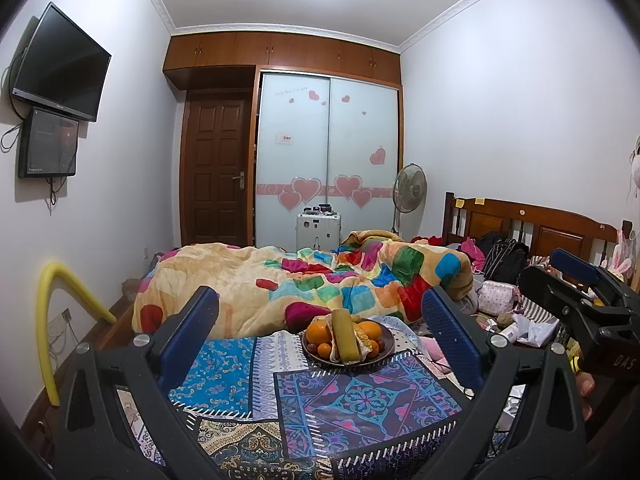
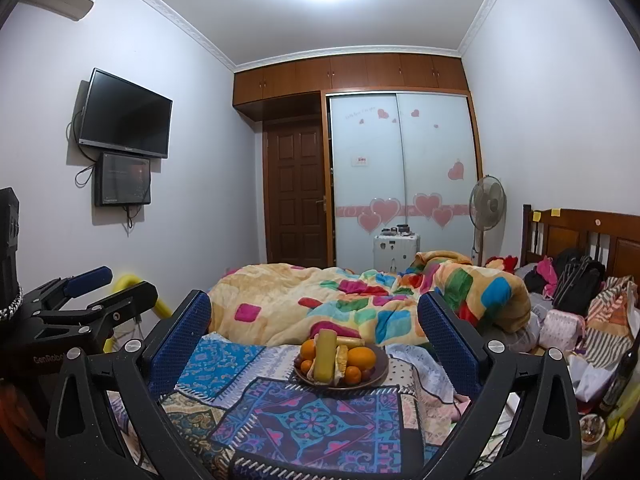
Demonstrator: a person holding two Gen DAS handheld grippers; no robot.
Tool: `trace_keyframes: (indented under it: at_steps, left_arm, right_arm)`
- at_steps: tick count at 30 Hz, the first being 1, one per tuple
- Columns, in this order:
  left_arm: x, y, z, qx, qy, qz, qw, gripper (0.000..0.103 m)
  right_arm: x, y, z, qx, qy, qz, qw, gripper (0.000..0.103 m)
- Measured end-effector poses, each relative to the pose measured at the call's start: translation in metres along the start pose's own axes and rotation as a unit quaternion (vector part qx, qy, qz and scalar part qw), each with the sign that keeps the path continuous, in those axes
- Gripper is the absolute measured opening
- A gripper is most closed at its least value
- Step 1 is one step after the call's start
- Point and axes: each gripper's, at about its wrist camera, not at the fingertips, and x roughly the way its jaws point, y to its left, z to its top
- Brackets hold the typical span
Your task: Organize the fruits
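Note:
A dark plate (image 1: pixel 386 350) on the patterned cloth (image 1: pixel 360 400) holds oranges (image 1: pixel 319 331), small tangerines, a yellow-green block (image 1: pixel 345 336) and corn. It also shows in the right wrist view (image 2: pixel 380 372), with an orange (image 2: pixel 361 357) and the block (image 2: pixel 325 356) on it. My left gripper (image 1: pixel 320 340) is open and empty, with the plate ahead between its fingers. My right gripper (image 2: pixel 316 344) is open and empty, also short of the plate. Each gripper shows at the edge of the other's view, the right one (image 1: pixel 576 292) and the left one (image 2: pixel 100 292).
A colourful blanket (image 1: pixel 320 280) is heaped behind the plate. Bags and clothes (image 1: pixel 504 264) lie by the wooden headboard (image 1: pixel 540 228) on the right. A yellow foam rail (image 1: pixel 48 320) stands at the left. A bowl (image 2: pixel 592 430) and a bottle (image 2: pixel 620 376) sit at the right.

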Motion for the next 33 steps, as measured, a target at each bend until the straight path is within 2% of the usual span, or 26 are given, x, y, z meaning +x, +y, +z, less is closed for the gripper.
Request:
trace_keyframes:
  at_steps: [33]
  left_arm:
    - [0.0042, -0.0002, -0.0022, 0.006, 0.008, -0.014, 0.9999, 0.103]
  right_arm:
    - [0.0012, -0.0019, -0.0006, 0.003, 0.005, -0.002, 1.0, 0.103]
